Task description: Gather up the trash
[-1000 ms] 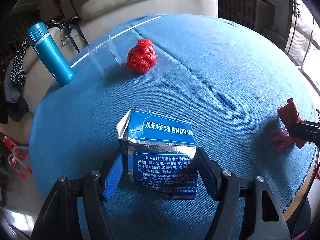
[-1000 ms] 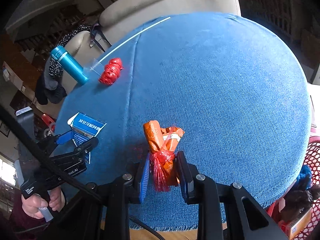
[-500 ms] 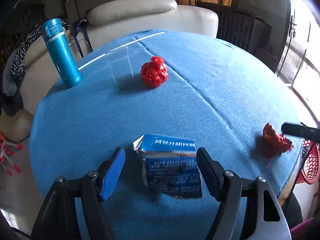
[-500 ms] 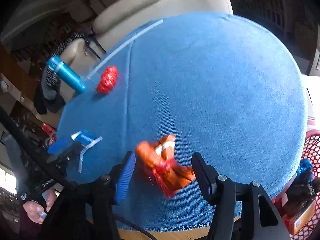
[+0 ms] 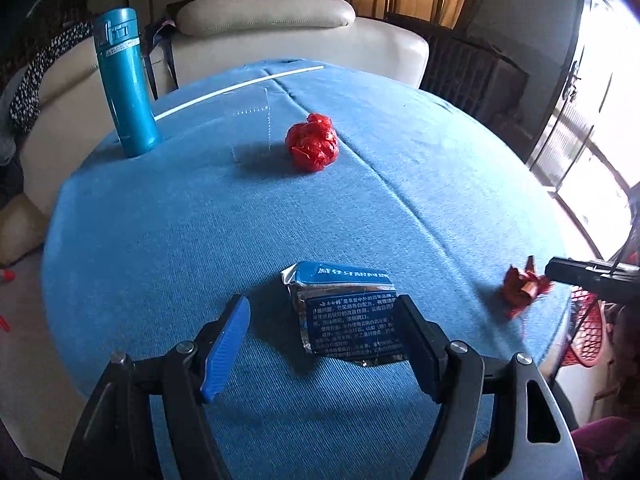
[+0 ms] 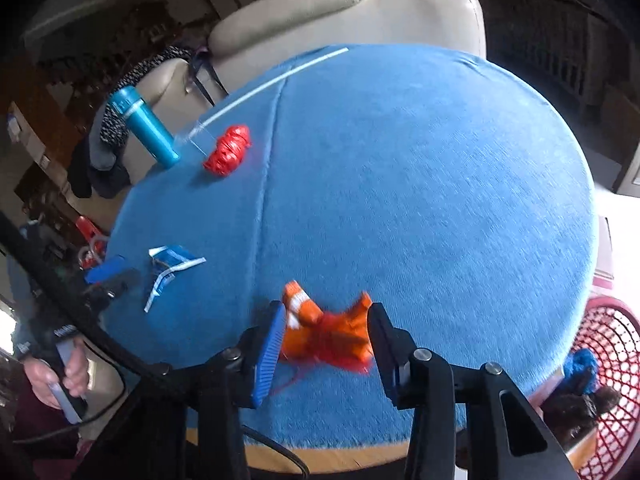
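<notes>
A torn blue and silver toothpaste box (image 5: 348, 320) lies on the blue tablecloth (image 5: 200, 240) between the fingers of my left gripper (image 5: 320, 304). That gripper is open: the box rests near the right finger and a gap shows at the blue left pad (image 5: 224, 344). An orange wrapper with red netting (image 6: 324, 332) lies near the table's front edge inside my right gripper (image 6: 327, 310). Its jaws are closing and stand right at the wrapper's edges without squeezing it. A crumpled red bag (image 5: 312, 148) sits farther back.
A teal bottle (image 5: 126, 80) and a clear plastic cup (image 5: 252, 128) stand at the back left. A cream sofa (image 5: 280, 24) is behind the table. A red mesh basket (image 6: 600, 352) holding some trash sits on the floor at the right. A person's hand (image 6: 60, 372) grips the left tool.
The left gripper let go of the box, opened and drew back and up. The right gripper released the wrapper, which spread out on the cloth, then began narrowing again.
</notes>
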